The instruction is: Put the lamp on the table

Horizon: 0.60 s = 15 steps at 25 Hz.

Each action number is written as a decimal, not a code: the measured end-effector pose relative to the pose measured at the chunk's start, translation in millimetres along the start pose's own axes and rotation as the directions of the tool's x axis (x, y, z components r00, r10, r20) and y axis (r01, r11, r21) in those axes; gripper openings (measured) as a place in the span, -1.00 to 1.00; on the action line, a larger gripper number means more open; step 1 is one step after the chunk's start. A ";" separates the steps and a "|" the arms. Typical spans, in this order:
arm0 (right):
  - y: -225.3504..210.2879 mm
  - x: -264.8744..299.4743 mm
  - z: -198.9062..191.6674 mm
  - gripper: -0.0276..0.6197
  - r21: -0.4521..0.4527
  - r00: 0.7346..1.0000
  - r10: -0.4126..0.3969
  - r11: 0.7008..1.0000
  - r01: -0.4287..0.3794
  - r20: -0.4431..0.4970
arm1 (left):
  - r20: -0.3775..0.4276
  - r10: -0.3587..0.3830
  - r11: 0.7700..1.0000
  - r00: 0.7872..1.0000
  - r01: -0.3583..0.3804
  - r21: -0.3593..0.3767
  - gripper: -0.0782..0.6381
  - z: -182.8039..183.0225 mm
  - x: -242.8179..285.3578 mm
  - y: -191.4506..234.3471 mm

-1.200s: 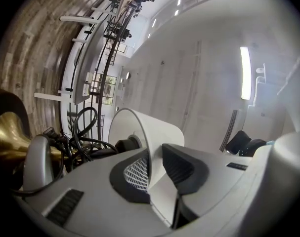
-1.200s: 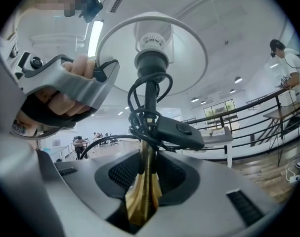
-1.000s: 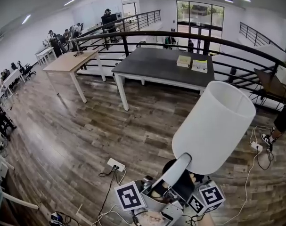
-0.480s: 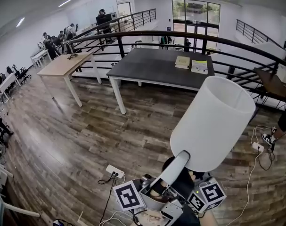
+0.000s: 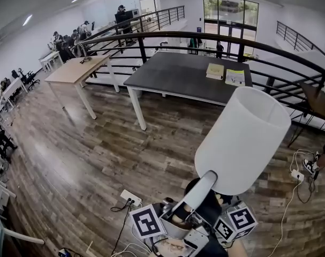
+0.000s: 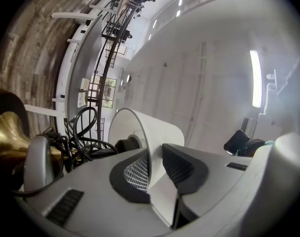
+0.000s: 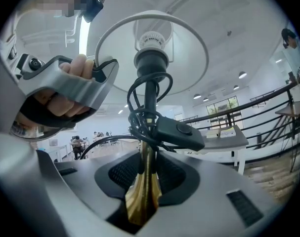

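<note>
Near: right gripper (image 7: 145, 177), jaws part-way closed and clamped on the lamp's brass stem (image 7: 144, 194), just below the wound-up cord (image 7: 138, 113) and its switch (image 7: 182, 132). Left gripper (image 6: 157, 169), jaws also part-way closed, pinching the thin lower rim of the white shade (image 6: 147, 130). The pads sit on either side of the rim.

Lamp (image 5: 242, 141): carried in the air, tilted, with the shade leaning up and to the right. It is not on anything.

Middle: wood floor (image 5: 87, 159) with a power strip (image 5: 131, 197) and loose cables, near left of the grippers.

Far: dark table (image 5: 178, 79), well apart from the lamp. Papers (image 5: 225, 74) lie at its far right; the rest of the top is bare. Railing (image 5: 216, 39) behind it, wooden table (image 5: 74, 71) further left.

Risks, as I judge them:
- The rim pinch is the weak hold. The shade may dent or slide out if the lamp swings.
- The stem is smooth and tapered, so it could twist in the pads under the tilted shade's weight.
- The cord could unwind and snag.
- The floor cables could trip the carrier.
- Setting the lamp down tilted could tip it.
</note>
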State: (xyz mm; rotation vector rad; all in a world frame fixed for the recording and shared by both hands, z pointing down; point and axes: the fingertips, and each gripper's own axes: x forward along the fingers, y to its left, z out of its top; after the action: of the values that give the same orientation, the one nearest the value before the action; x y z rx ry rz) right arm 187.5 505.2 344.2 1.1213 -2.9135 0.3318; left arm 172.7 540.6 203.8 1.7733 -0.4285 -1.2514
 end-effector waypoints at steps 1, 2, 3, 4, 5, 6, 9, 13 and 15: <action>-7.4 8.2 1.8 -0.56 -0.001 1.000 0.005 1.000 -0.005 0.001 | 0.003 -0.001 1.000 1.000 0.001 0.003 -0.50 5.8 7.1 6.0; -15.5 16.2 3.9 -0.56 -0.004 1.000 0.009 1.000 -0.009 0.001 | 0.006 -0.003 1.000 1.000 0.003 0.005 -0.50 11.5 14.4 12.3; -24.0 24.2 6.3 -0.56 -0.007 1.000 0.011 1.000 -0.011 0.002 | 0.008 -0.005 1.000 1.000 0.005 0.008 -0.50 17.1 22.1 18.5; -32.7 32.4 9.1 -0.56 -0.009 1.000 0.012 1.000 -0.012 0.003 | 0.009 -0.006 1.000 1.000 0.006 0.010 -0.50 22.9 30.1 24.5; -41.4 40.7 12.1 -0.56 -0.010 1.000 0.012 1.000 -0.012 0.004 | 0.010 -0.007 1.000 1.000 0.007 0.012 -0.49 28.8 38.5 30.3; -50.1 49.3 15.2 -0.56 -0.009 1.000 0.012 1.000 -0.012 0.005 | 0.010 -0.007 1.000 1.000 0.007 0.014 -0.49 34.8 47.4 36.3; -77.6 76.5 23.8 -0.56 -0.003 1.000 0.025 1.000 -0.025 0.003 | 0.016 -0.002 1.000 1.000 0.001 0.023 -0.49 53.1 77.2 57.2; -124.0 114.2 39.5 -0.56 -0.005 0.999 0.045 0.999 -0.045 -0.001 | 0.031 -0.005 0.999 0.999 0.004 0.032 -0.49 78.3 123.9 88.5; -149.1 132.5 47.2 -0.56 -0.011 0.999 0.053 0.999 -0.053 0.003 | 0.036 -0.011 0.999 0.999 0.010 0.036 -0.49 90.0 147.6 103.6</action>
State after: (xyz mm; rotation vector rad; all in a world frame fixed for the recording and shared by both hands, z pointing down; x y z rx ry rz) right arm 191.2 300.4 337.4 1.0458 -2.9483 0.3148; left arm 178.1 339.3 196.6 1.7872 -0.4652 -1.2920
